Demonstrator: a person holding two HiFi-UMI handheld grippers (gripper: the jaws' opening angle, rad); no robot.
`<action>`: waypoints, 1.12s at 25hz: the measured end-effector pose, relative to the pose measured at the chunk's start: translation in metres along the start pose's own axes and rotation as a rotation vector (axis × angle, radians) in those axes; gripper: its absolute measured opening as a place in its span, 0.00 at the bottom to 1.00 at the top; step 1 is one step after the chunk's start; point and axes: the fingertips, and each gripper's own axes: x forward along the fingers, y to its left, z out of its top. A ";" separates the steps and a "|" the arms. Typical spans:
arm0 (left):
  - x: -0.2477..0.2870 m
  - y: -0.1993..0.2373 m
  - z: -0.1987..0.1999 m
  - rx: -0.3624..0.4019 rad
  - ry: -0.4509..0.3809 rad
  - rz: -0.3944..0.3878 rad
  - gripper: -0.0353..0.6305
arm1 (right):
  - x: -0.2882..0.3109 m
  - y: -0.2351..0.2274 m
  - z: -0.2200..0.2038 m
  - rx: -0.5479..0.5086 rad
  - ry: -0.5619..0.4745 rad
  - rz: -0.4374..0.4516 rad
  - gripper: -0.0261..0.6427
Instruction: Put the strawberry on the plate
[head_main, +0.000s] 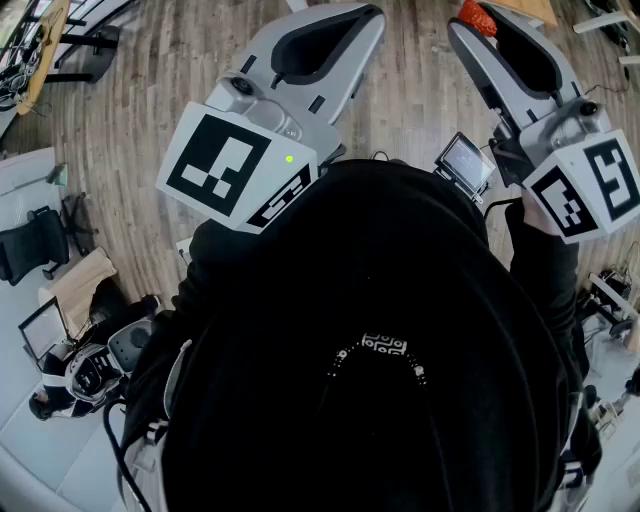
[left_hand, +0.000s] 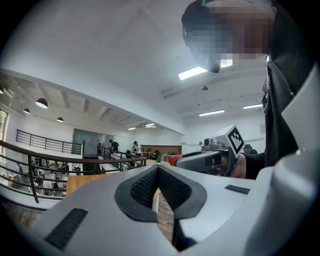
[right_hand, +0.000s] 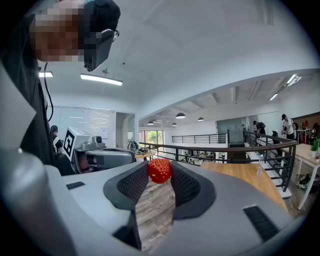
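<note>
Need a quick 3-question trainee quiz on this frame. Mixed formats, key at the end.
1. True or false: the left tool holds something.
2. What is gripped by the right tool? A) strawberry B) plate C) nothing
3. Fill in: the floor below is made of ____ planks.

Key: 1 false, its jaws are together and empty; 2 A; 3 wood.

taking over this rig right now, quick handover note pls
Left tool: shut, nothing in it, pointing level.
Right tool: shut on the strawberry, which sits at its tips, up in the air.
Plate: not in any view.
Done: strawberry is picked up.
Left: find the plate, set the strawberry on it, open the right tool.
</note>
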 end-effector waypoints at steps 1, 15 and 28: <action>0.002 -0.001 0.000 -0.002 -0.001 0.001 0.05 | -0.002 -0.003 -0.001 0.004 0.001 -0.002 0.27; 0.028 -0.007 -0.021 -0.024 0.042 -0.012 0.05 | -0.022 -0.033 -0.019 0.065 -0.007 -0.018 0.27; 0.041 -0.004 -0.031 -0.044 0.079 -0.029 0.05 | -0.021 -0.059 -0.024 0.089 0.012 -0.053 0.27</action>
